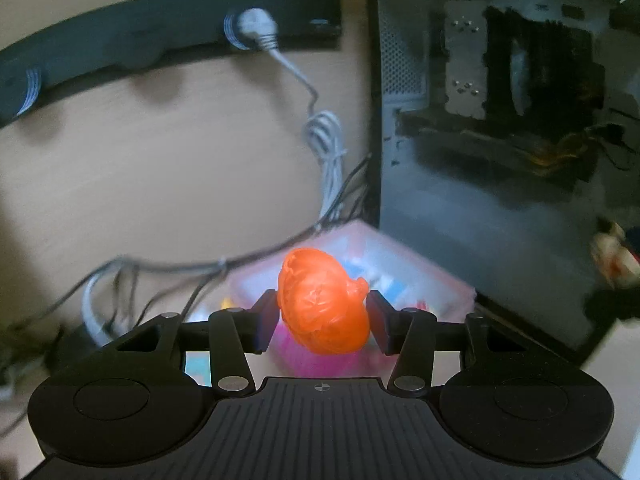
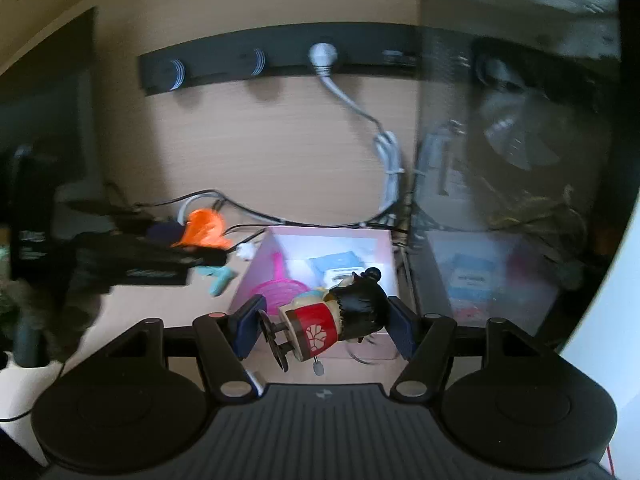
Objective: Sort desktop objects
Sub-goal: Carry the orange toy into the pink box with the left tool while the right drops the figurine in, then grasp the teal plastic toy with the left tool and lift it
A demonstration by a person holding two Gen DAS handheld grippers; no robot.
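Two claws: left (image 1: 322,322) grips orange toy (image 1: 324,304), right (image 2: 326,326) doll (image 2: 340,316).

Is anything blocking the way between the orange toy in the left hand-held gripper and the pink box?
Nothing visible does. The left hand-held gripper holds the orange toy just above the open pink box, which has no lid over it; cables lie behind the box, not across its opening.

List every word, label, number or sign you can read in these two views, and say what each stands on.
None can be read.
Black object at the left: pale label print, too blurred.
Blue box in the pink bin: print too small.
Figurine: white flower-like emblem on red, no letters.
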